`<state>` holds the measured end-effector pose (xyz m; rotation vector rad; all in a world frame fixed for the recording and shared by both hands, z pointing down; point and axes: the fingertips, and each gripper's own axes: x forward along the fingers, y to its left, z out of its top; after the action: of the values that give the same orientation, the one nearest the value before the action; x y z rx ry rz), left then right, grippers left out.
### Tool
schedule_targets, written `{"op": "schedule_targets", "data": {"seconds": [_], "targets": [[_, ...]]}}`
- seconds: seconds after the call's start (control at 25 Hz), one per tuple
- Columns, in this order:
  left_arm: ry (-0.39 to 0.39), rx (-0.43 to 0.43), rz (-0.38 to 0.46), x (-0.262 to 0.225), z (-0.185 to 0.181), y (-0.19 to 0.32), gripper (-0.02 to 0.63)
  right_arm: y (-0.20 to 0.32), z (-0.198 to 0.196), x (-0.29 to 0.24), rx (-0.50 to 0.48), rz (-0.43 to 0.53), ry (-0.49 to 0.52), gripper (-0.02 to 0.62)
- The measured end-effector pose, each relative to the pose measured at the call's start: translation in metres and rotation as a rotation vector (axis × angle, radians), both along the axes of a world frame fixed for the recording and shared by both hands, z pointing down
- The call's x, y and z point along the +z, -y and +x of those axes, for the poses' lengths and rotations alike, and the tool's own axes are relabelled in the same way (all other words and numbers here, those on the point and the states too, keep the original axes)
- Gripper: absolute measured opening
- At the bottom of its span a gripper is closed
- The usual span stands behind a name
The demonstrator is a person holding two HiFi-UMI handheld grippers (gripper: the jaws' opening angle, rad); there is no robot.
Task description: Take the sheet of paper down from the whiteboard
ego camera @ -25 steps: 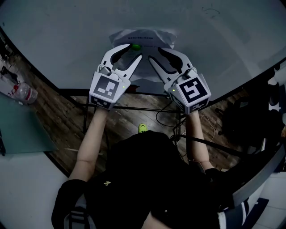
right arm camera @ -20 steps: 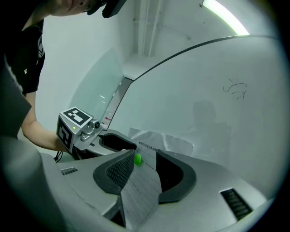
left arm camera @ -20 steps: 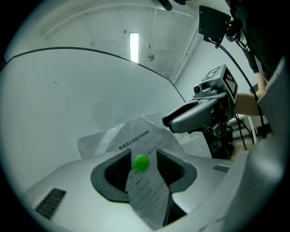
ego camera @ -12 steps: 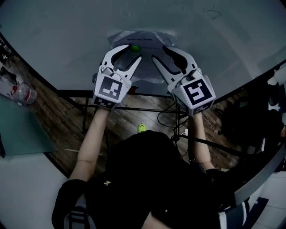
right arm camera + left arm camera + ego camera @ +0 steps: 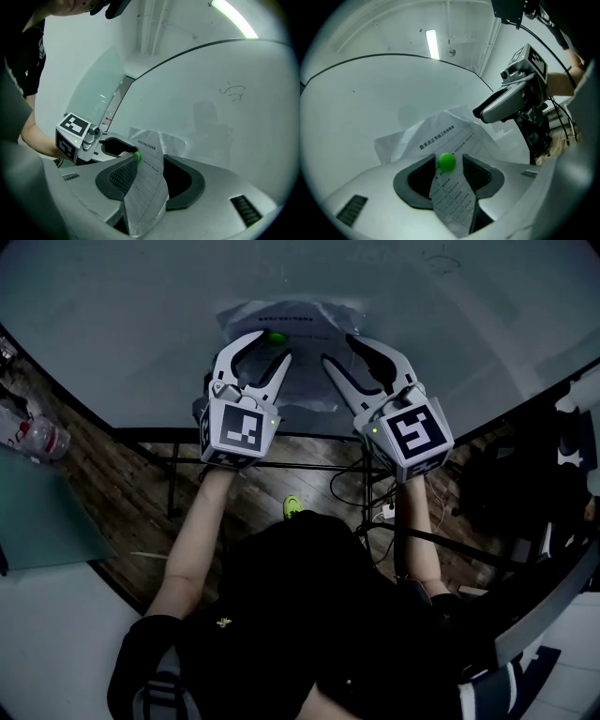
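The sheet of paper (image 5: pixel 292 322) hangs on the whiteboard (image 5: pixel 141 315), pinned near its top by a green magnet (image 5: pixel 277 337). Your left gripper (image 5: pixel 270 345) has its jaws spread on both sides of the magnet, not pressing it; they have just been opening. The jaws of your right gripper (image 5: pixel 339 349) have also just been opening, and the lower part of the sheet stands loose between them. The paper is thin, light and creased, so I think it tears easily. Pinch the magnet first, and hold the lower edge gently.
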<state>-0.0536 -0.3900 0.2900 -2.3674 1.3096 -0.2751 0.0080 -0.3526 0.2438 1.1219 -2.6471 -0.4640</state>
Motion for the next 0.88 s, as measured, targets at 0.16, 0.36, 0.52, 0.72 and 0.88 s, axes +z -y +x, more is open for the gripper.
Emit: {"op": "schedule_targets", "data": {"seconds": [0.16, 0.36, 0.52, 0.72, 0.88], "targets": [[0.02, -0.038, 0.03, 0.001, 0.001, 0.002, 0.178, 0.002, 0.005, 0.002, 0.008, -0.005, -0.004, 0.155], [0.048, -0.088, 0.054, 0.001, 0.001, 0.003, 0.175, 0.007, 0.013, 0.004, 0.039, -0.007, -0.004, 0.166], [0.067, -0.147, 0.087, -0.001, -0.001, 0.004, 0.161, 0.01, 0.018, 0.005, 0.052, 0.007, -0.008, 0.167], [0.067, -0.187, 0.107, -0.001, 0.0, 0.006, 0.163, 0.01, 0.019, 0.008, 0.061, 0.005, -0.007, 0.17], [0.061, -0.204, 0.114, -0.001, 0.0, 0.006, 0.163, 0.011, 0.02, 0.008, 0.068, 0.009, -0.01, 0.17]]}}
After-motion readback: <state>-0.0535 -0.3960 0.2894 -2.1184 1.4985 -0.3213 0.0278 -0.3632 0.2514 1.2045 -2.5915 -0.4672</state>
